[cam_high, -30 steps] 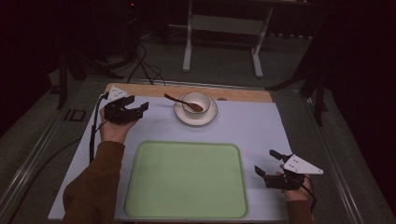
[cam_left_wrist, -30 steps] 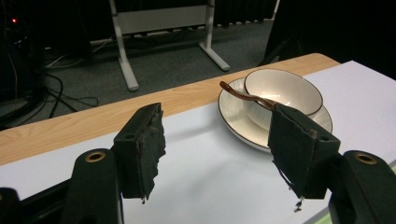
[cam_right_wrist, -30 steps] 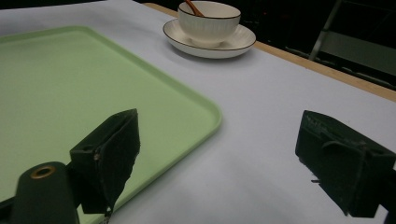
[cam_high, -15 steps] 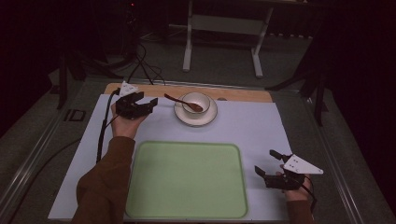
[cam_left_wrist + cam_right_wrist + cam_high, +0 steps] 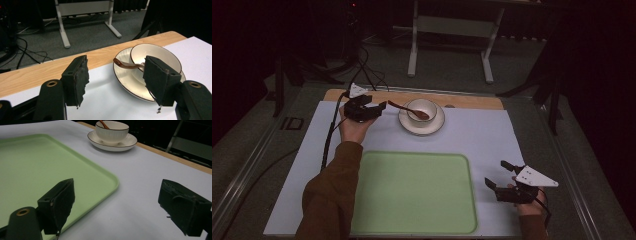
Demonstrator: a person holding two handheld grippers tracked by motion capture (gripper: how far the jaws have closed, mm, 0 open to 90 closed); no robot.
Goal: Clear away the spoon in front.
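A white bowl (image 5: 423, 106) stands on a saucer (image 5: 432, 128) at the back of the white mat. A brown spoon (image 5: 404, 109) rests in the bowl, its handle pointing left. My left gripper (image 5: 379, 109) is level just left of the handle's end, open, its jaws having just been closing a little, with nothing between the pads. In the left gripper view the spoon (image 5: 127, 65) and bowl (image 5: 160, 53) lie just ahead of the left gripper (image 5: 115, 67). My right gripper (image 5: 495, 173) rests open at the front right, beside the green tray (image 5: 412, 200).
The green tray (image 5: 37, 157) lies bare at the front middle of the mat (image 5: 482, 140). A wooden strip (image 5: 472, 102) runs along the table's far edge. Beyond it are a metal stand (image 5: 449, 25) and cables on the floor. The bowl (image 5: 112, 130) is far ahead of the right gripper (image 5: 117, 187).
My left gripper has moved right along the back of the mat, up to the spoon's handle. The right gripper has stayed in place.
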